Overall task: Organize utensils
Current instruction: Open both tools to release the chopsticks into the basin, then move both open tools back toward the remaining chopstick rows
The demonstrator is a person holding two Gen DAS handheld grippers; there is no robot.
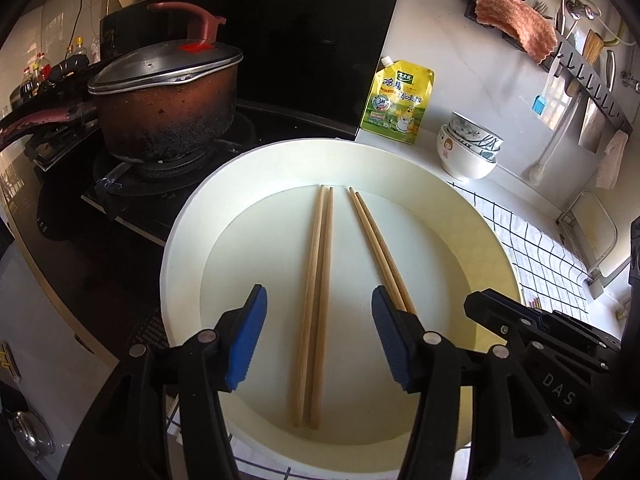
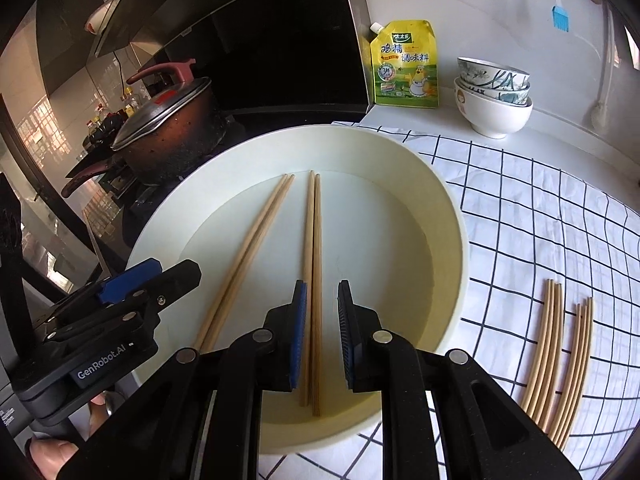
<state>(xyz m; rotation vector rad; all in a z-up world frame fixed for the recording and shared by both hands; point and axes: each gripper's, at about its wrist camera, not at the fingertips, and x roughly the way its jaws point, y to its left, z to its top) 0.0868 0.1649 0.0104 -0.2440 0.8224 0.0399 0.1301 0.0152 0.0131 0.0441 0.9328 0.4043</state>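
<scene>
Nearest to me, my left gripper (image 1: 319, 332) hangs over the near part of the round cream-white shallow tray (image 1: 180, 240), its blue pads standing well apart with nothing pressed between them. Below the gap lies the left pair of brown wooden chopsticks (image 1: 314, 304), 2 sticks side by side on the tray floor, running from the near wall away toward the far wall; neither pad touches them. The right pair of brown wooden chopsticks (image 1: 374, 240) lies just beside, angled slightly, its near end passing behind my left gripper's right pad.

My right gripper (image 2: 322, 332) sits over that second pair (image 2: 314, 280), its jaws only a narrow way apart. The sticks run up through the gap, close against the left pad, and I cannot tell whether that pad touches them; the right pad stands clear of them.

Both pairs rest inside the tray, which sits on the white cloth with a black grid (image 2: 540, 208). On that cloth, right of the tray, lie 2 bundles of pale thin chopsticks (image 2: 560, 360), well apart from either gripper.
</scene>
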